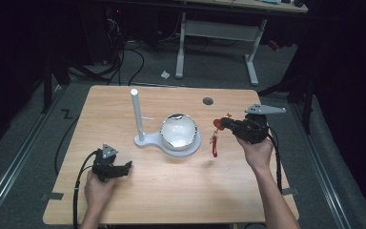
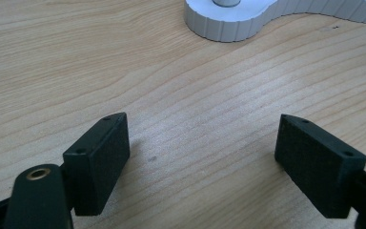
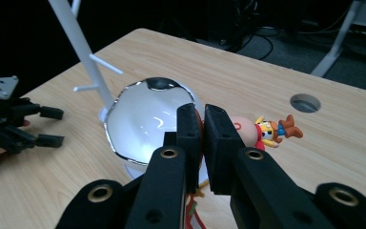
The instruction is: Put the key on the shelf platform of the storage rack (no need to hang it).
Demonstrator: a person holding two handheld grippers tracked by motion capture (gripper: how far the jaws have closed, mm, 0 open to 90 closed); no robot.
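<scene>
A white stand (image 1: 135,114) with a tall pole and thin side pegs rises from the table's middle. On its flat base (image 2: 233,19) sits a shiny domed bowl (image 1: 178,131). My right gripper (image 1: 220,124) hovers just right of the bowl, shut on a small toy figure keychain (image 3: 267,130). The toy's red strap (image 1: 214,144) dangles below the jaws. The bowl (image 3: 145,119) lies right behind the right gripper (image 3: 203,119). My left gripper (image 1: 127,167) rests low near the front left, open, nothing between its fingers (image 2: 100,157).
A round cable hole (image 1: 208,101) is set in the wooden table (image 1: 171,191) behind the bowl. A desk frame and cables stand on the dark floor beyond the far edge. The left gripper (image 3: 52,126) points toward the stand.
</scene>
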